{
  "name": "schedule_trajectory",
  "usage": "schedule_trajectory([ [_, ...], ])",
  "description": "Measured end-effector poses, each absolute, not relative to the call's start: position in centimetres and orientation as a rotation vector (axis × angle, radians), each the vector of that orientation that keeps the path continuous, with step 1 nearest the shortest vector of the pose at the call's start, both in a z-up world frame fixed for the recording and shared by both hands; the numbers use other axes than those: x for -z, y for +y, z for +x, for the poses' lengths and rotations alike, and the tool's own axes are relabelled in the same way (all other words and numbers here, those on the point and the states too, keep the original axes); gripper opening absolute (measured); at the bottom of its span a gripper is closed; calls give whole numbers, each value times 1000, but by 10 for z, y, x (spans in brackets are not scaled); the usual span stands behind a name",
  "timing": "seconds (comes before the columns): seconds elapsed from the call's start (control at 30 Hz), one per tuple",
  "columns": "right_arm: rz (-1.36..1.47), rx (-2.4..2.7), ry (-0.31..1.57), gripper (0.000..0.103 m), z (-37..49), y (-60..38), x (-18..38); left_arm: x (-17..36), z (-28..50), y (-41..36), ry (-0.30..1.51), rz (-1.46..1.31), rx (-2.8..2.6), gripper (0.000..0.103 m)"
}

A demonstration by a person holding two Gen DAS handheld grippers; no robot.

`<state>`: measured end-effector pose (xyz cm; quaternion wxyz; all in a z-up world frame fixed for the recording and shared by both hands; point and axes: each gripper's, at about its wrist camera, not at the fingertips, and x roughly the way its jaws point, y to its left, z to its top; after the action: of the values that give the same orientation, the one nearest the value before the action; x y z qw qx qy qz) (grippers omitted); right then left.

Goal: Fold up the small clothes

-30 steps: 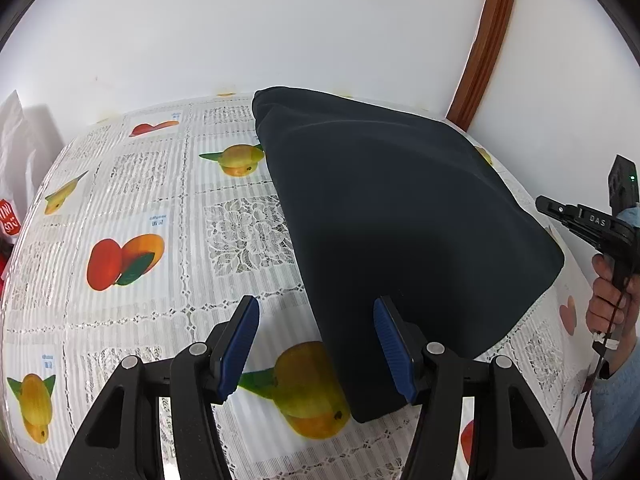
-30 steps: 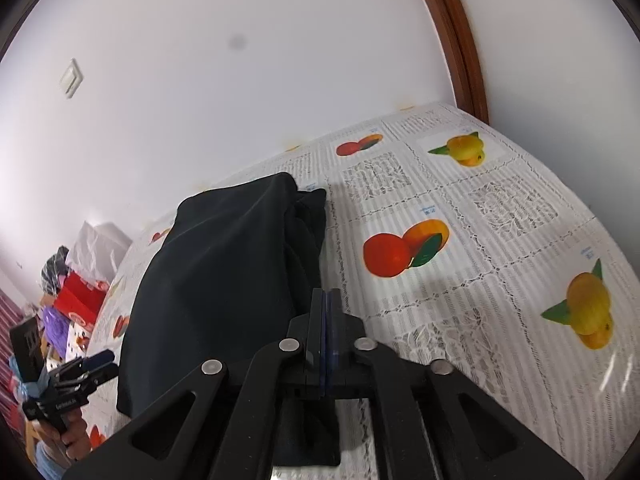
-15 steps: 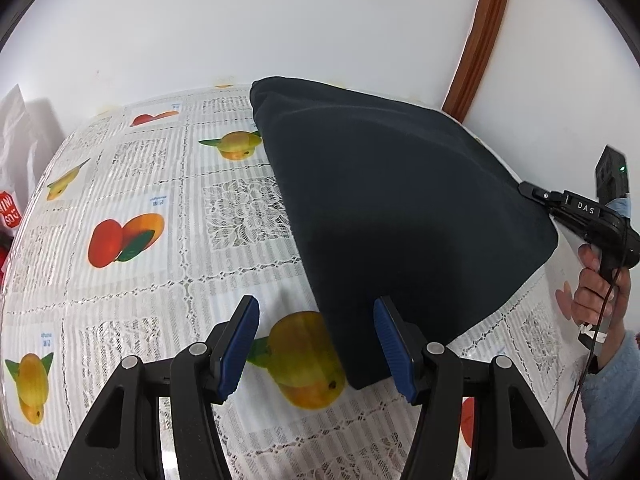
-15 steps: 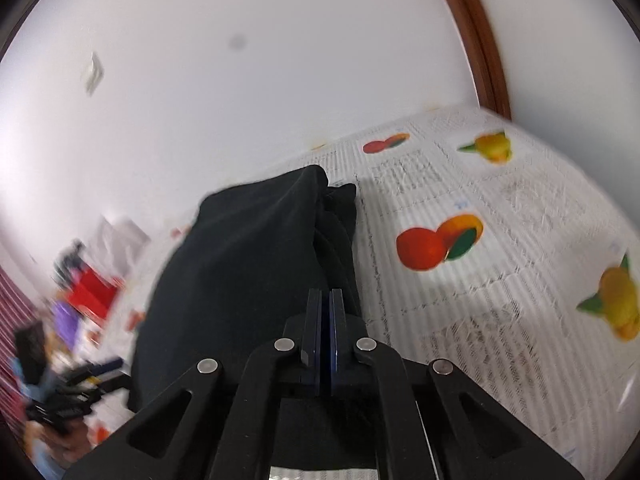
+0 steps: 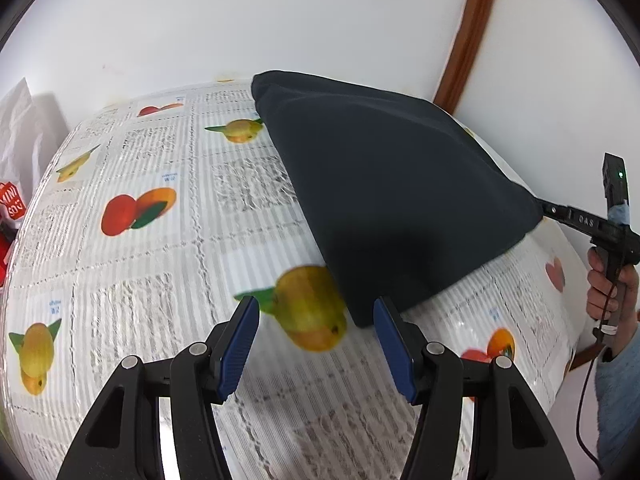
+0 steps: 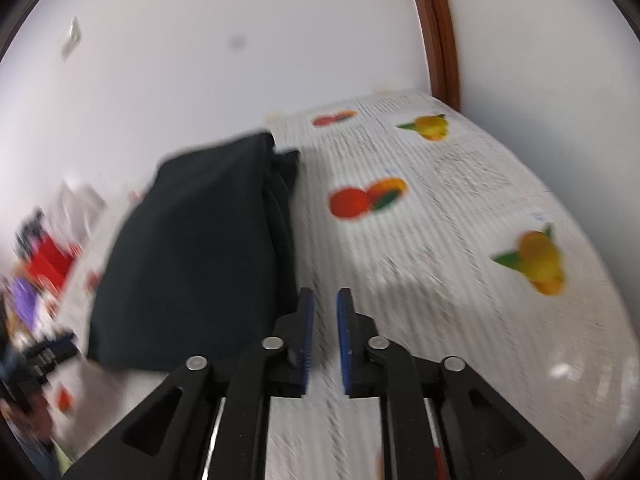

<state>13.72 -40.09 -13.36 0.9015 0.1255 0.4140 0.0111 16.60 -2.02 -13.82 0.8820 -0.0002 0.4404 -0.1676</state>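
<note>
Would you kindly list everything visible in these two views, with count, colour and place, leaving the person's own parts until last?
Dark navy folded cloth garment: one, far side of the table, reaching towards the wall.
White plastic tablecloth with printed fruit: one, white with orange, red and yellow prints, covering the table.
Brown wooden trim: one strip, upright on the white wall.
White bag: one, beyond the table's left edge.
Red item with white lettering: one, below the bag.
Left gripper: black with blue pads, jaws wide open, just short of the garment's near corner.
Right gripper: black with blue pads, jaws slightly apart, nothing between them, beside the garment; view blurred.
</note>
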Motion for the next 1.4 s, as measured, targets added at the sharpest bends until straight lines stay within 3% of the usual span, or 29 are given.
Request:
schedule_trajectory([
  [0.07, 204, -16, 882, 29, 123, -397, 136, 141, 161, -23, 917, 13, 348, 57],
  [0.17, 171, -24, 899, 32, 111, -393, 141, 142, 157, -29, 905, 27, 352, 57],
  [0.57, 288, -107, 906, 33, 140, -369, 161, 141, 155, -89, 862, 248, 326, 53],
  [0.63, 285, -107, 904, 33, 143, -367, 161, 140, 158, -93, 851, 254, 322, 44],
  [0.7, 289, -107, 898, 32, 144, -367, 162, 137, 158, -92, 822, 260, 296, 24],
  [0.73, 287, -112, 895, 25, 145, -366, 163, 134, 158, -87, 806, 243, 303, 18],
  [0.8, 276, -121, 890, 21, 144, -364, 163, 129, 156, -75, 795, 196, 309, 16],
  [1.03, 254, -122, 886, 21, 143, -363, 162, 139, 155, -61, 848, 122, 350, 20],
  [1.17, 266, -116, 886, 27, 140, -365, 163, 143, 150, -62, 863, 131, 367, 25],
  [1.23, 265, -116, 883, 27, 141, -365, 164, 148, 150, -64, 887, 144, 383, 31],
  [1.4, 266, -121, 883, 23, 147, -361, 163, 152, 155, -71, 886, 167, 358, 31],
])
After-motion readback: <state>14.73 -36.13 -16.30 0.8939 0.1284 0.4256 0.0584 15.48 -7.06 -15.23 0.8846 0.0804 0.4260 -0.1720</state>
